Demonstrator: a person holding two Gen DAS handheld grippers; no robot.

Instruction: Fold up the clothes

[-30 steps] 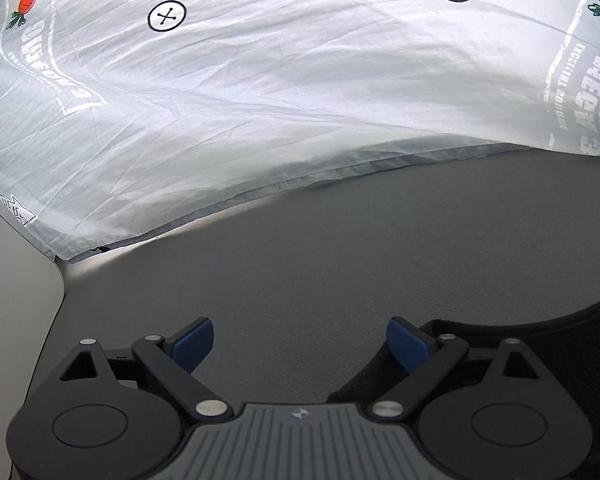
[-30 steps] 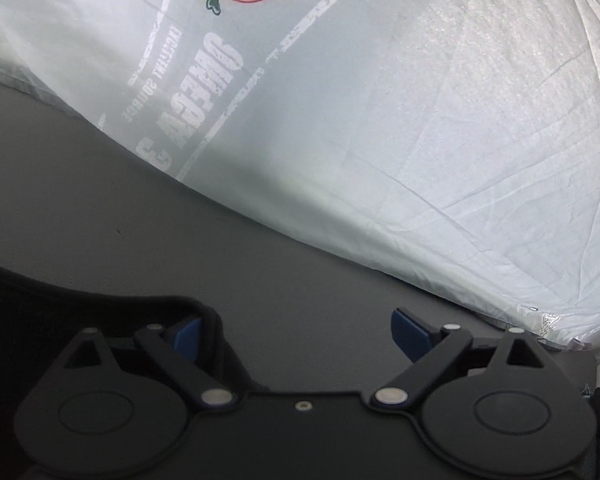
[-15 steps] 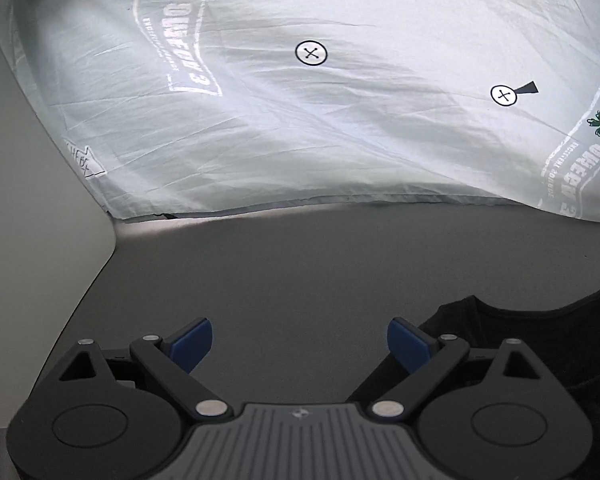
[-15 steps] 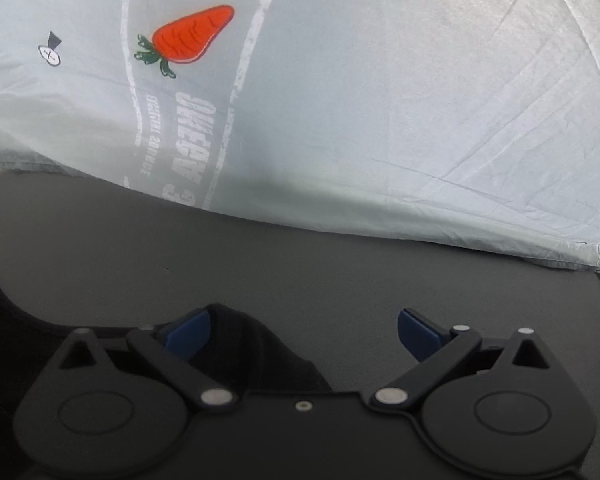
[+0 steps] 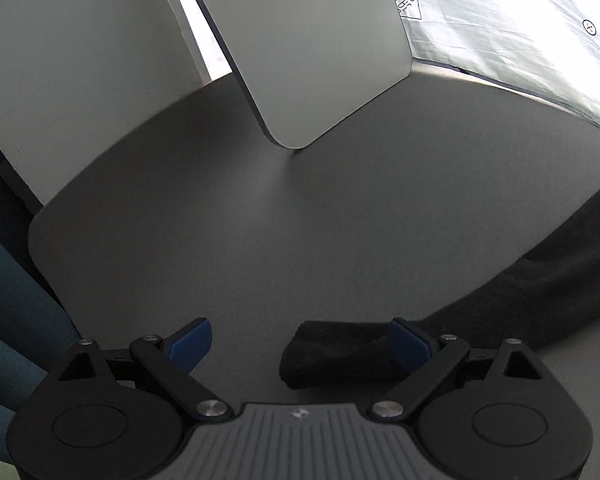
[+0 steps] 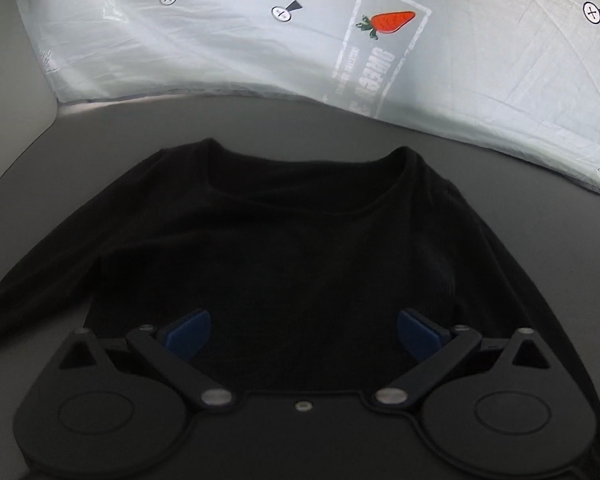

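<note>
A black long-sleeved top [image 6: 300, 248] lies flat on the dark grey table [image 6: 260, 120], neckline away from me, both sleeves spread outward. My right gripper [image 6: 302, 336] hangs open over the top's lower body, nothing between its blue pads. In the left wrist view one black sleeve [image 5: 532, 280] runs in from the right, and its cuff [image 5: 332, 354] lies between the fingers of my left gripper [image 5: 300, 344]. That gripper is open, its right pad [image 5: 408, 346] beside the cuff, not pressing on it.
A pale translucent sheet [image 6: 420, 48] printed with carrots hangs along the table's far side. A white panel [image 5: 312, 52] stands at the table's left end, a wall behind it. The table's rounded corner [image 5: 40, 232] is at left, with blue-green fabric [image 5: 4, 320] below it.
Both views have swung away from the carrot sheet. The left now faces the table's left end with the sleeve cuff between its fingers; the right has pulled back over the whole black top.
</note>
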